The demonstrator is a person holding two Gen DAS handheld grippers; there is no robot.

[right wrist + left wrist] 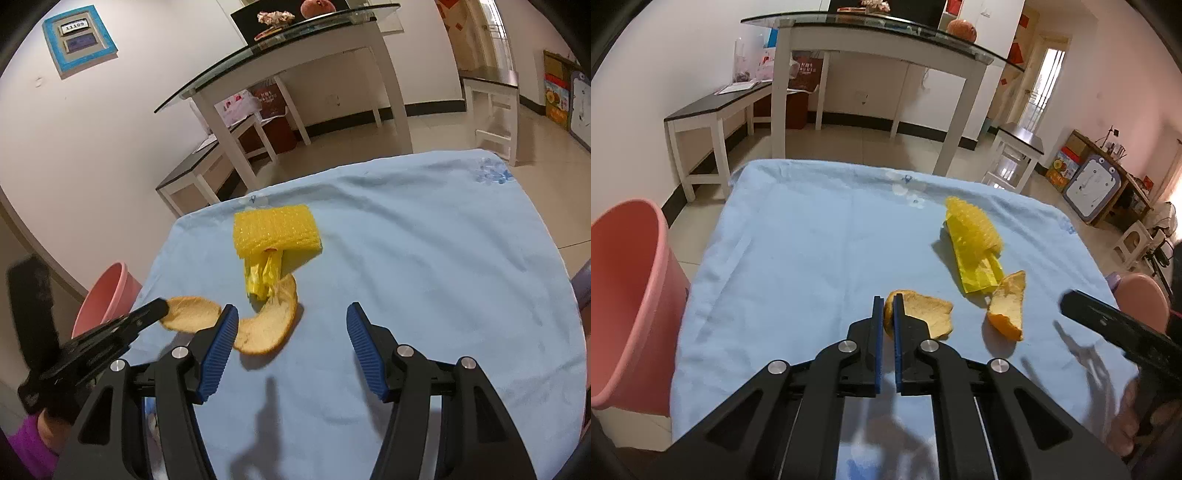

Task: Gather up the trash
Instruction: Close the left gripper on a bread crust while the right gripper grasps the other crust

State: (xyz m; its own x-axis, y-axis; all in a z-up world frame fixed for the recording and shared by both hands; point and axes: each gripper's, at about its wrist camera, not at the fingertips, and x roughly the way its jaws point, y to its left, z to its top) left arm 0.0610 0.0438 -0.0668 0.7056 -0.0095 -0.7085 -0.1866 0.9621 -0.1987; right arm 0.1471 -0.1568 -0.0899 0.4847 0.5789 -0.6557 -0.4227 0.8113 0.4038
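Orange peel, near piece (923,314): on blue-clothed bench (798,243), edge pinched by left hand-held gripper (888,314), judged for lifting to pink bin (624,295) at left; long axis running rightward. Second peel (269,325): ahead of right hand-held gripper (291,328), jaws spread, empty

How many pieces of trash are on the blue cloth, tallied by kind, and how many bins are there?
Orange peel pieces: 2, the left peel pinched in the left gripper, the right peel lying free.
Yellow foam net with plastic bag: 1.
Pink bin: 1, beside the table.
Total: 4.
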